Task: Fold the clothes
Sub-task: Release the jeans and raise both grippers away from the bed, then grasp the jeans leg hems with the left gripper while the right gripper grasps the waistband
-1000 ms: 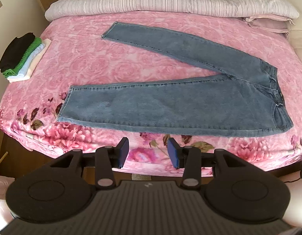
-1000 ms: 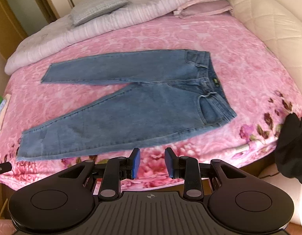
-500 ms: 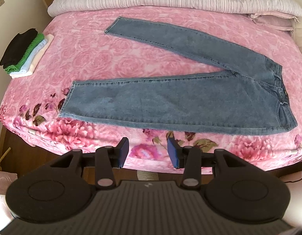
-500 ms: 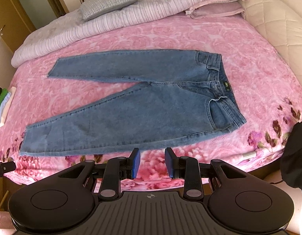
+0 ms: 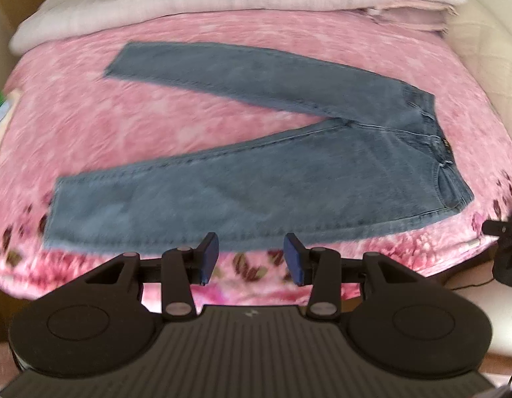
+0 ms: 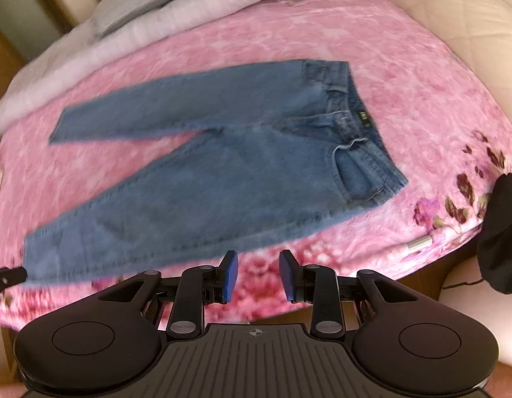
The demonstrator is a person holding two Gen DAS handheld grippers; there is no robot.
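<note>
Both grippers, left gripper [image 5: 251, 254] and right gripper [image 6: 258, 275], hover with fingers spread and nothing between them above the near bed edge. Blue jeans [image 5: 272, 165] lie flat on the pink floral bedspread [image 5: 90, 126], legs splayed apart, waistband to the right.

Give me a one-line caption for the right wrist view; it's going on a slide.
Open right gripper above the bed edge, facing blue jeans spread flat, legs apart, on a pink floral bedspread.
</note>
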